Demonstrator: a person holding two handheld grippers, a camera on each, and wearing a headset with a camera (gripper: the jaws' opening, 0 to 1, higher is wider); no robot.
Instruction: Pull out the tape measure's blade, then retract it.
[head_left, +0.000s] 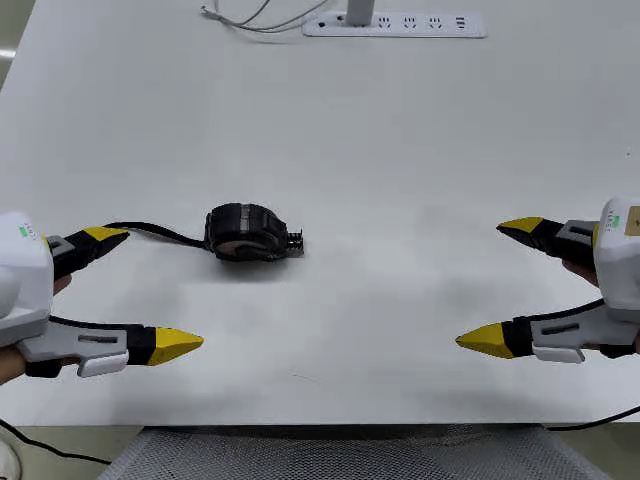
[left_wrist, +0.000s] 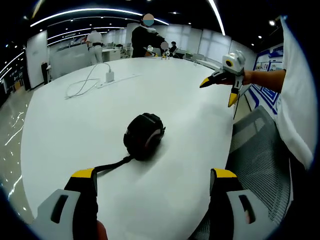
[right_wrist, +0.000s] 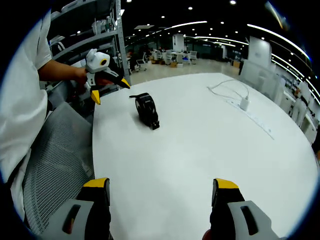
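Of two yellow-tipped grey grippers over the white tabletop (head_left: 400, 150), the left gripper (head_left: 162, 288) gapes empty at eight o'clock, the one black round tape measure (head_left: 250, 233) lies at nine, apart from both, and the right gripper (head_left: 479, 285) gapes empty at four.

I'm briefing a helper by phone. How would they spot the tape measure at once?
On the white table, a white power strip sits at the far edge. Nearer, just ahead of the left tool, lies the tape measure: a rounded black case trailing a black strap, dark where the strip is white.
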